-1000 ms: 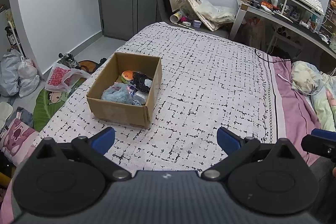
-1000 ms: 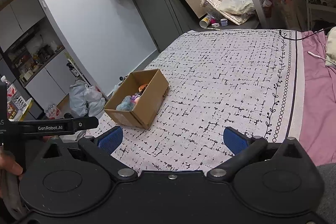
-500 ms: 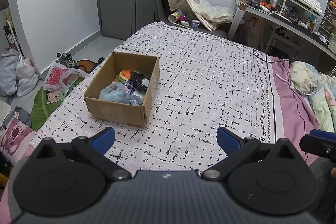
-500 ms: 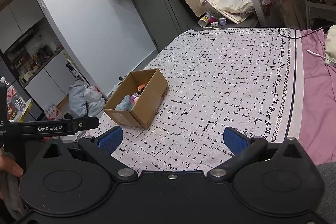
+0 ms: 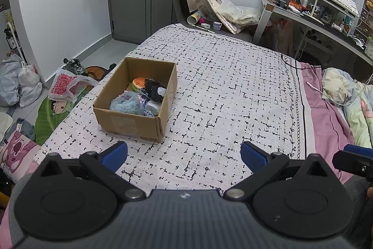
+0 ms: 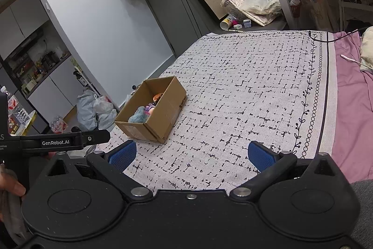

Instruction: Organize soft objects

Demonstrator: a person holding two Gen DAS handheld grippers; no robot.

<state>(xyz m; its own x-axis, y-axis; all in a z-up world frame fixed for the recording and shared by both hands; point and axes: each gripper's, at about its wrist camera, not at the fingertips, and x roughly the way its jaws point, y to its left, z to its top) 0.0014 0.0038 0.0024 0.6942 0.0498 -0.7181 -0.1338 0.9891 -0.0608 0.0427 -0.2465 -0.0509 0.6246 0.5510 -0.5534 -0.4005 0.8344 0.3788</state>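
Left gripper [image 5: 184, 155]: jaws spread wide, blue pads empty, held above near edge of bed, pointing forward over white bedspread with black dash pattern [image 5: 233, 90].

Right gripper [image 6: 191, 153]: also wide open, nothing between blue pads, held level beside left one, above same bedspread.

Open brown cardboard box [image 5: 130, 119] sits on bedspread, left side, far from both grippers. Inside box: fluffy light-blue plush toy [image 5: 127, 105] at near end, orange round soft toy [image 5: 138, 82] at far end, black soft item [image 5: 152, 90] between them and right wall.
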